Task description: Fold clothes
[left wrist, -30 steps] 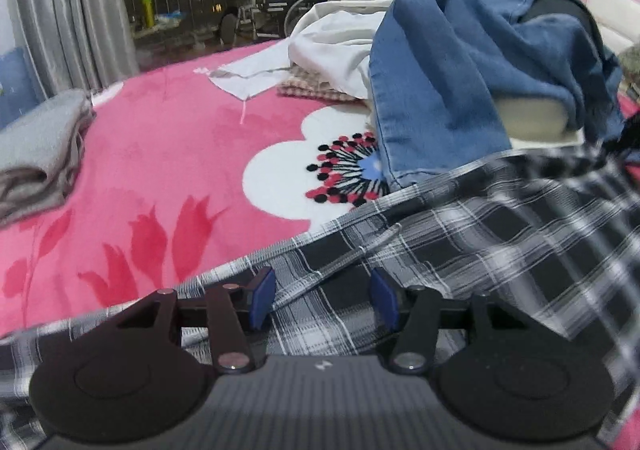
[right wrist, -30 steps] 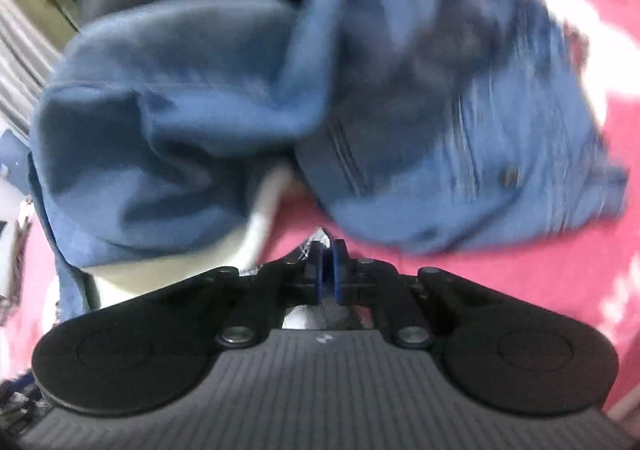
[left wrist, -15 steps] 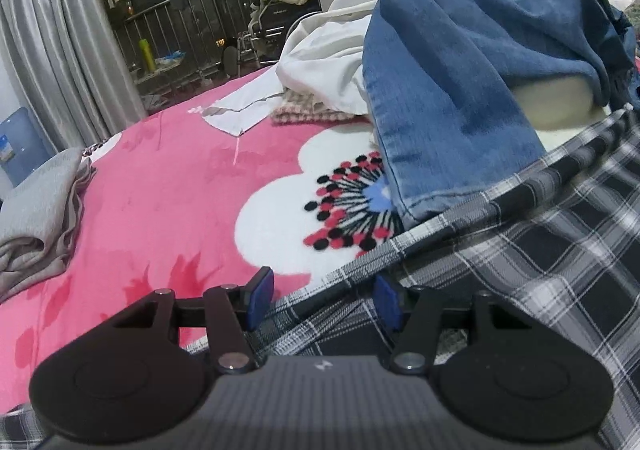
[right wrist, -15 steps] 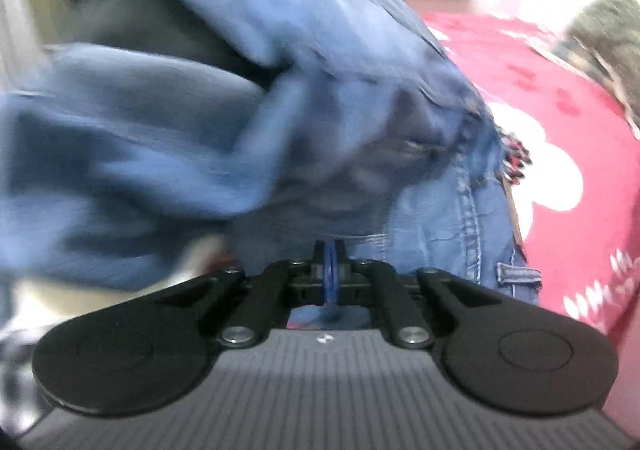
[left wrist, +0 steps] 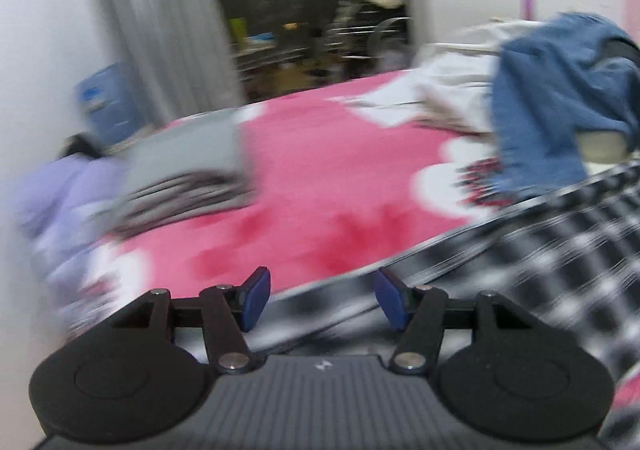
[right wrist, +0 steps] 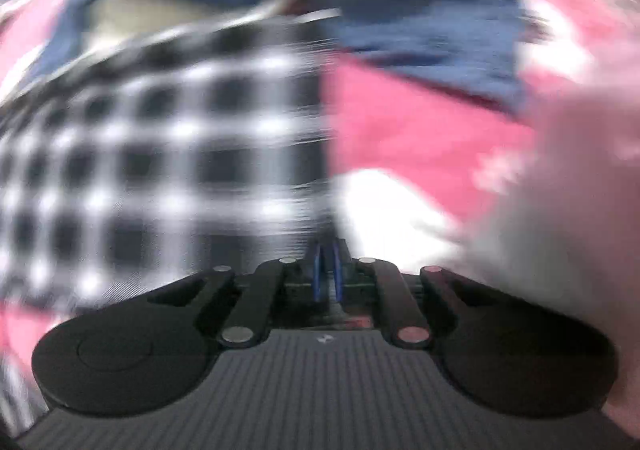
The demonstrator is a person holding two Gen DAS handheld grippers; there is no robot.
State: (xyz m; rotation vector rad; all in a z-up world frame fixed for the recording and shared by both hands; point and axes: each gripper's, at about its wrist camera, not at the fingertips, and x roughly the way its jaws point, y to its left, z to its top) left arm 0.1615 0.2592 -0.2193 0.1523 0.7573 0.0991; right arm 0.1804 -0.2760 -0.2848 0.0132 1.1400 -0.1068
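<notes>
Plaid shirt [right wrist: 160,137] spread on pink blanket [left wrist: 320,169], jeans [left wrist: 560,97] behind. Right gripper [right wrist: 327,270] pinched shut, apparently on shirt edge for folding; blur prevents certainty. Left gripper [left wrist: 320,298] spread wide, empty, over hem.

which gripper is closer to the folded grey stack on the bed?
Left. The left gripper, jaws open, sits over the plaid shirt edge, with the grey stack ahead to its left. The right gripper is shut at the shirt near the jeans; no stack in its view.
</notes>
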